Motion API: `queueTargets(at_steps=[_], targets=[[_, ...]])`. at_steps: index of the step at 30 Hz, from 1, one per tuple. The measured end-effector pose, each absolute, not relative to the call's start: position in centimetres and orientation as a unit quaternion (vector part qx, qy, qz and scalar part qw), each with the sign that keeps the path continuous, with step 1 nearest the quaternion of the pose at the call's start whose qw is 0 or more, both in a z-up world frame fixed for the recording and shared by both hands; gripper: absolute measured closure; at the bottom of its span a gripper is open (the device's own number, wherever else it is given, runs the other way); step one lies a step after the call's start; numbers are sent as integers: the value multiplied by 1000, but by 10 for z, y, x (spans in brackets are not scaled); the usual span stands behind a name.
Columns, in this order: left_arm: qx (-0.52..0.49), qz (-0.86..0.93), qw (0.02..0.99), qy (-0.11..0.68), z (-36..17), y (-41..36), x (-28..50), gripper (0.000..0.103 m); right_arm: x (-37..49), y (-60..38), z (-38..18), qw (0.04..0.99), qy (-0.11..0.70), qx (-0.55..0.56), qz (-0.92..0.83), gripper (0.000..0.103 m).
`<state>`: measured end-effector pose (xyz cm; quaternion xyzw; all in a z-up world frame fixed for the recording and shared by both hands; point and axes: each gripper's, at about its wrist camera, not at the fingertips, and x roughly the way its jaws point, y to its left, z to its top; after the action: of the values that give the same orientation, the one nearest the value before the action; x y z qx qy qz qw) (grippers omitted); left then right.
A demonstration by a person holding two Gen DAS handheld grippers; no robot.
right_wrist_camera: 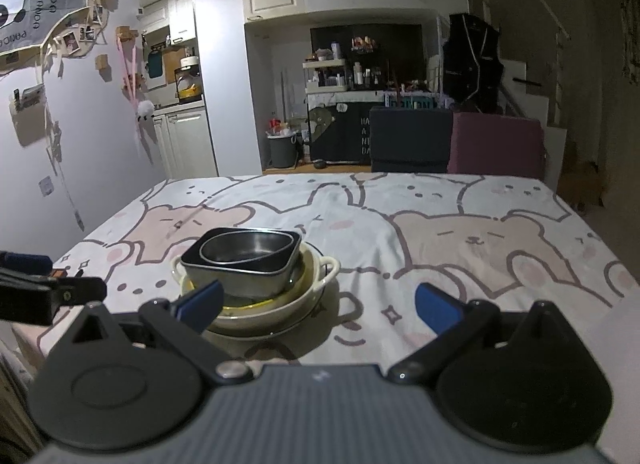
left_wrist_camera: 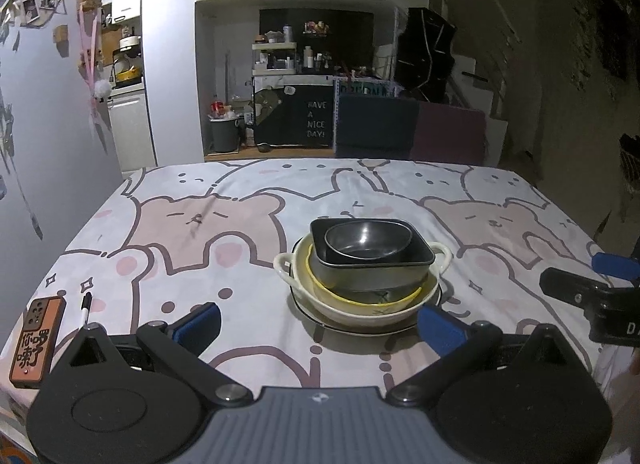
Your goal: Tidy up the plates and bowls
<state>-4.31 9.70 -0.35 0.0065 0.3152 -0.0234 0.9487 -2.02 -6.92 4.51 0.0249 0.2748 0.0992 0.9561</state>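
Dishes sat nested in one stack ahead of both claws: a round metal bowl [left_wrist_camera: 368, 240] inside a dark square dish [left_wrist_camera: 372, 254], inside a cream handled bowl [left_wrist_camera: 360, 300], on a dark-rimmed plate [left_wrist_camera: 360, 328]. The left claw [left_wrist_camera: 318, 324] gaped wide just before the stack, holding nothing. The right claw [right_wrist_camera: 318, 306] was spread empty too, the stack beyond its left finger, on the bear-print counter [right_wrist_camera: 440, 223].

Left gripper [left_wrist_camera: 318, 324] spread wide before nested bowls [left_wrist_camera: 368, 260] on plate [left_wrist_camera: 320, 318]; phone [left_wrist_camera: 36, 344] far left.
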Motion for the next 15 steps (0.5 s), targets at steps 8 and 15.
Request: queueTargets(at_steps=[8,15], targets=[[9,-22,953,303,-3,96,-49,0,-29,-68,46,962,256,13,98,0],[12,-20,953,303,-3,95,-50,0,-30,-67,45,962,254,12,96,0]])
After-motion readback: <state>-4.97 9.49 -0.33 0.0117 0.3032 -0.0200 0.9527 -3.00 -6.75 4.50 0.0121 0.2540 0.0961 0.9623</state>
